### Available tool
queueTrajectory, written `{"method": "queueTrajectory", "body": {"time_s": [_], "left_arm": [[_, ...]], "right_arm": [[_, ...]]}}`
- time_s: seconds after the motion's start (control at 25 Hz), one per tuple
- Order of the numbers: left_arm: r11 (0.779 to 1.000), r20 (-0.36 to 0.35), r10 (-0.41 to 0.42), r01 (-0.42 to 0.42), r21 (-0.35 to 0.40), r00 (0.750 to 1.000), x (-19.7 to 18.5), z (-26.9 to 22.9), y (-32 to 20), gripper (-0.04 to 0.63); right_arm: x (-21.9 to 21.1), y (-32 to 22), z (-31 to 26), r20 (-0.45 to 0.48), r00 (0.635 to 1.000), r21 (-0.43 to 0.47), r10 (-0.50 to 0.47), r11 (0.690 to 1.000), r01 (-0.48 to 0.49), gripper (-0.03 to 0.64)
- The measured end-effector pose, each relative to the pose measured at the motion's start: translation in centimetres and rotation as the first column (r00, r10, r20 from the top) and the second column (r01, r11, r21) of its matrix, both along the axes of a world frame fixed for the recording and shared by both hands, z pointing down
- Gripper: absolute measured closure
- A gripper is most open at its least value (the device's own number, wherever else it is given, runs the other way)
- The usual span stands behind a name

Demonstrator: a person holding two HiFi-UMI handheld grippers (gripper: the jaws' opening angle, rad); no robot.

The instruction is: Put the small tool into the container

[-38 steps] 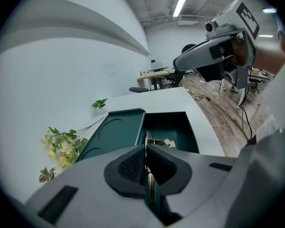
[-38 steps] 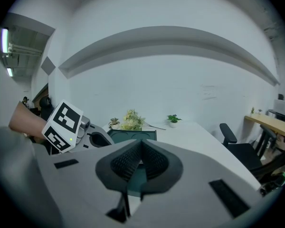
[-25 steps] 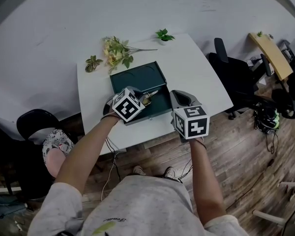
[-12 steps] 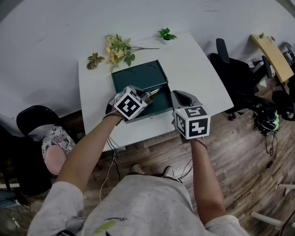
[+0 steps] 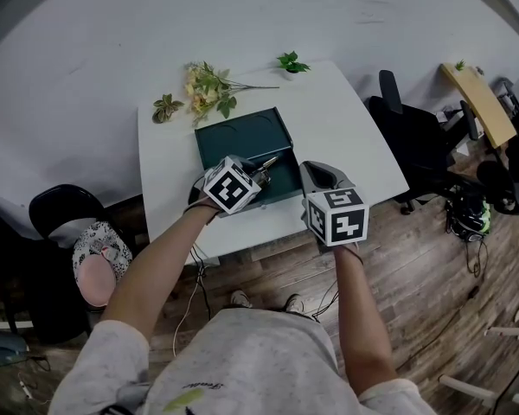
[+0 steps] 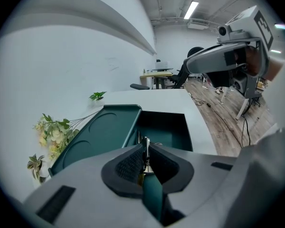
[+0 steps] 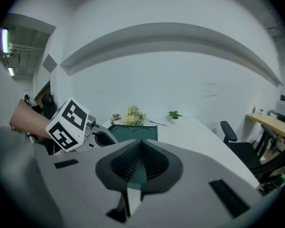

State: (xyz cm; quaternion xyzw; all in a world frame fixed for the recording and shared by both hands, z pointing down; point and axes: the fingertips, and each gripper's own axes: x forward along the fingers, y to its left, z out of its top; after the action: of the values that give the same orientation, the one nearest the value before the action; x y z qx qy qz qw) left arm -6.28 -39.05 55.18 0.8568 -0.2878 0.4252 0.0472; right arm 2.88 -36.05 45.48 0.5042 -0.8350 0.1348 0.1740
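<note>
Two grippers are seen, along with one tool, one open green box, one bunch of flowers and two small plants (image 5: 290,61), all on one white table (image 5: 350,137). The flowers (image 5: 206,85) lie behind the box. The second plant (image 5: 164,108) is set at their left.

The tool (image 5: 267,162) is held by the left gripper (image 5: 256,174) above the box's tray (image 5: 285,173). The raised lid (image 5: 238,138) is seen behind it. The jaws have just been opening, yet the tool is still caught between the pads near their tips. Its long axis runs along the gripper's own line. The metal end is pointed forward and down toward the tray, and the green handle is turned back toward the hand. From the head view the tip is aimed at the table's far right.

The right gripper (image 5: 317,173) is kept just beside the box's near right corner. Its jaws are closed on nothing.
</note>
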Motion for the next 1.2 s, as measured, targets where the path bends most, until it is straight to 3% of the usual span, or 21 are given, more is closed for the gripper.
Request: {"method": "queueTrajectory", "body": {"time_s": [1.2], "left_arm": [[0.999, 0.038, 0.020, -0.019, -0.030, 0.999, 1.7, 2.0, 1.7, 0.517]], "right_arm": [[2.7, 1.9, 0.6, 0.008, 0.999, -0.022, 0.040, 0.999, -0.040, 0.612]]}}
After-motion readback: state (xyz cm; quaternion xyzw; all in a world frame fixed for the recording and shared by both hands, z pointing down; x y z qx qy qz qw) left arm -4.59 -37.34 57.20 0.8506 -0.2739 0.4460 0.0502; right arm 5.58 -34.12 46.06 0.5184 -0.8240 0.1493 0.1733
